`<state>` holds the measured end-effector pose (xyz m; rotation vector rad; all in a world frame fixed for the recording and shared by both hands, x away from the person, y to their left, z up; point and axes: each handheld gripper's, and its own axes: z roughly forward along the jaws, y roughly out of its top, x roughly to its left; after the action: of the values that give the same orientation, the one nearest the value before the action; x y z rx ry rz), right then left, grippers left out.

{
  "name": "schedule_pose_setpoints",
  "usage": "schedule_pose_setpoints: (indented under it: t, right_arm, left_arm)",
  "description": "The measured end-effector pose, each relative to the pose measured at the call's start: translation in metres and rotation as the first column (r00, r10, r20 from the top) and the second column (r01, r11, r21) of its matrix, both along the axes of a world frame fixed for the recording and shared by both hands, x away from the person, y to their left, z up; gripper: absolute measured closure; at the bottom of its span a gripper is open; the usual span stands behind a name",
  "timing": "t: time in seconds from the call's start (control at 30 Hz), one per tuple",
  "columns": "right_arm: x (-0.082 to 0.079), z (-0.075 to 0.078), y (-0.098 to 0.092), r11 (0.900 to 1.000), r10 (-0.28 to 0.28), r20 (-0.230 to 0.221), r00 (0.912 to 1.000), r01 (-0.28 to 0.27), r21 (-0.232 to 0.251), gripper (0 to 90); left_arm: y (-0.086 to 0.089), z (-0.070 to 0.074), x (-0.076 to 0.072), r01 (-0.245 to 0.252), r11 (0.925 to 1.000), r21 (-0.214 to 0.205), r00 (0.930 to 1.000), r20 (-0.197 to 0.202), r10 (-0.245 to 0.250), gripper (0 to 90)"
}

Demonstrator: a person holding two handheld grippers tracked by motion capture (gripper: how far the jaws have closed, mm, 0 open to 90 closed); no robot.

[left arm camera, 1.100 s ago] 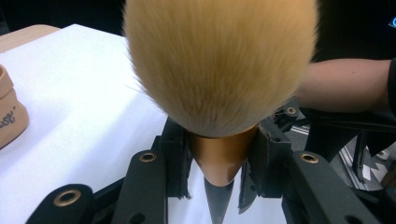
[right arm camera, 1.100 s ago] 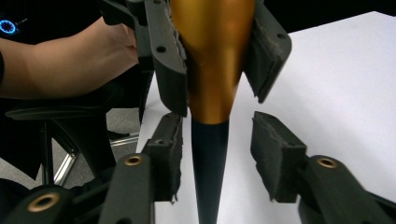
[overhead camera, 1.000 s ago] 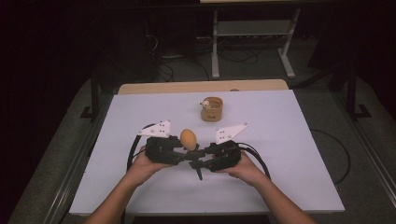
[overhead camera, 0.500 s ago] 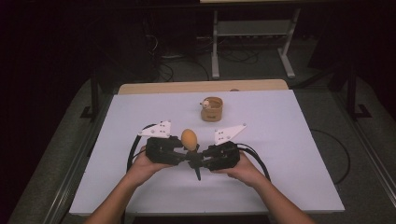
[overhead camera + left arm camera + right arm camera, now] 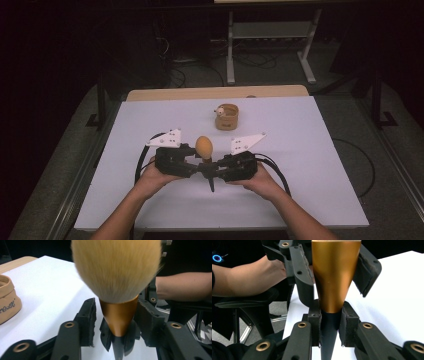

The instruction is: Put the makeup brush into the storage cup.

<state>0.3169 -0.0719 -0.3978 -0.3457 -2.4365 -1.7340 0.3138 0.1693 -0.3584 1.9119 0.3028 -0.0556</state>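
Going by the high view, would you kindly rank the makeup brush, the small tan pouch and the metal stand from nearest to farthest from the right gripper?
1. makeup brush: upright, its handle clamped in the right gripper.
2. small tan pouch: farther back on the white table.
3. metal stand: on the floor beyond the table.

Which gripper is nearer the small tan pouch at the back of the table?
Right, slightly. The right gripper sits below the tan pouch, clamping the brush; the left gripper is lower-left.

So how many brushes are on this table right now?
1. The makeup brush stands upright between the two grippers near the table's front, handle clamped in the right gripper. None seem hidden.
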Motion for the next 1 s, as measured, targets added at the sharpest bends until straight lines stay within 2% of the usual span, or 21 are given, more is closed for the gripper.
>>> schedule_pose_setpoints:
  t: [0.2, 0.47, 0.6, 0.77, 0.93, 1.0]
  right_arm:
    - [0.001, 0.001, -0.003, 0.9998, -0.020, 0.005, 0.9998, 0.020, 0.004, 73.3]
    - [0.004, 0.002, -0.011, 0.9981, -0.062, 0.017, 0.9979, 0.062, 0.001, 73.3]
    - [0.005, 0.002, -0.015, 0.9960, -0.088, 0.029, 0.9957, 0.088, -0.014, 73.3]
    - [0.006, 0.004, -0.018, 0.9939, -0.107, 0.043, 0.9933, 0.108, -0.022, 73.3]
    - [0.007, 0.004, -0.019, 0.9907, -0.130, 0.051, 0.9902, 0.132, -0.033, 73.3]
    - [0.007, 0.004, -0.019, 0.9896, -0.137, 0.055, 0.9890, 0.139, -0.036, 73.3]
  left_arm:
    - [0.005, 0.000, -0.001, -0.023, 0.9997, -0.011, 0.9997, -0.003, 0.023, 44.8]
    - [0.018, -0.001, -0.004, -0.089, 0.9960, -0.009, 0.9959, 0.014, 0.089, 37.7]
    - [0.028, -0.002, -0.006, -0.141, 0.9899, -0.002, 0.9896, 0.024, 0.141, 33.1]
    - [0.043, -0.009, -0.014, -0.194, 0.9808, -0.015, 0.9806, 0.025, 0.195, 28.9]
    - [0.060, -0.016, -0.022, -0.252, 0.9668, -0.039, 0.9668, 0.032, 0.254, 23.7]
    - [0.066, -0.017, -0.025, -0.271, 0.9614, -0.047, 0.9607, 0.048, 0.273, 21.6]
